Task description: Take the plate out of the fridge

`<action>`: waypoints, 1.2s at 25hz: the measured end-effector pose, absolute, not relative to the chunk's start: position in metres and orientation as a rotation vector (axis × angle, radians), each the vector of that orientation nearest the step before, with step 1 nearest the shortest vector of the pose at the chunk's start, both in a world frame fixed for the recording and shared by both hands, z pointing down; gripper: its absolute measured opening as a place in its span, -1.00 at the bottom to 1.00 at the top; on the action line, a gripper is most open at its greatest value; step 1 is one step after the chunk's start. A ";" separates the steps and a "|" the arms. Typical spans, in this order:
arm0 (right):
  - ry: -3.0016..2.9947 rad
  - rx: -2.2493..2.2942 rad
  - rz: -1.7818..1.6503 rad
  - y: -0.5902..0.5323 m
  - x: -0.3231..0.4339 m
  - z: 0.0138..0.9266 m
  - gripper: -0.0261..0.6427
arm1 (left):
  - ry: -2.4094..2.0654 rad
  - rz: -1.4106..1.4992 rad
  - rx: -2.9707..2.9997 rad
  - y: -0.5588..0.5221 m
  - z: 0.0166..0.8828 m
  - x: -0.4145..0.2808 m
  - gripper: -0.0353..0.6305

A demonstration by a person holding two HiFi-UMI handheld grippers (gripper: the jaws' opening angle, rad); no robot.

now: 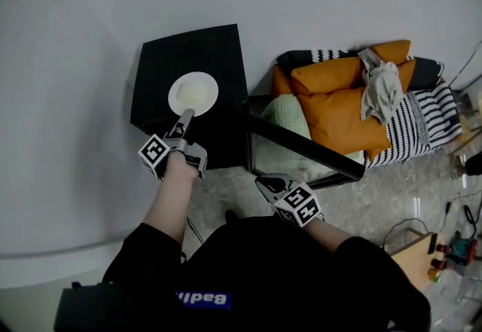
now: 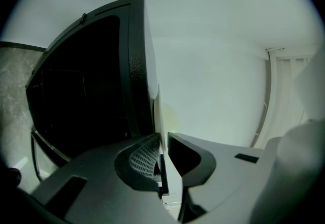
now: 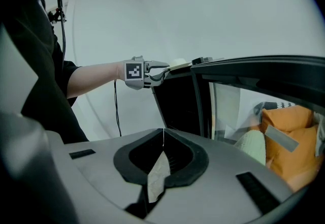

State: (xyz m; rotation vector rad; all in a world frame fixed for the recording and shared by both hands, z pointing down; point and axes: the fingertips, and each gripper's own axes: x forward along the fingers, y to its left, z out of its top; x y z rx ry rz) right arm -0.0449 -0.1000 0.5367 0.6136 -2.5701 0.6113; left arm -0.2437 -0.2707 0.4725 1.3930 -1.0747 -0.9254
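Observation:
A white plate (image 1: pixel 193 92) lies level over the flat top of the black fridge (image 1: pixel 218 52); I cannot tell whether it rests there. My left gripper (image 1: pixel 185 115) is shut on its near rim. In the left gripper view the plate (image 2: pixel 158 116) shows edge-on, pinched between the pads of the left gripper (image 2: pixel 163 139), beside the fridge (image 2: pixel 76 96). The fridge's glass door (image 1: pixel 301 146) stands open to the right. My right gripper (image 1: pixel 261 181) hovers near the door's edge, shut (image 3: pixel 163 130) with nothing in it. It looks at the left gripper (image 3: pixel 163 70) and the plate (image 3: pixel 177 64).
A white wall runs behind and left of the fridge. Orange cushions (image 1: pixel 346 97) and a striped blanket (image 1: pixel 422 116) lie to the right of the open door. A cable (image 1: pixel 403 225) and a wooden piece (image 1: pixel 414 248) are on the stone floor at lower right.

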 end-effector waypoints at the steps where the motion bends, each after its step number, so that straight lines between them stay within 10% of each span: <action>1: -2.570 0.615 0.610 -0.100 -0.045 0.537 -0.89 | -1.072 -0.928 1.396 -0.271 0.473 -0.244 -0.78; 30: -2.561 0.609 0.585 -0.102 -0.032 0.536 -0.89 | -0.988 -0.925 1.428 -0.261 0.468 -0.218 -0.65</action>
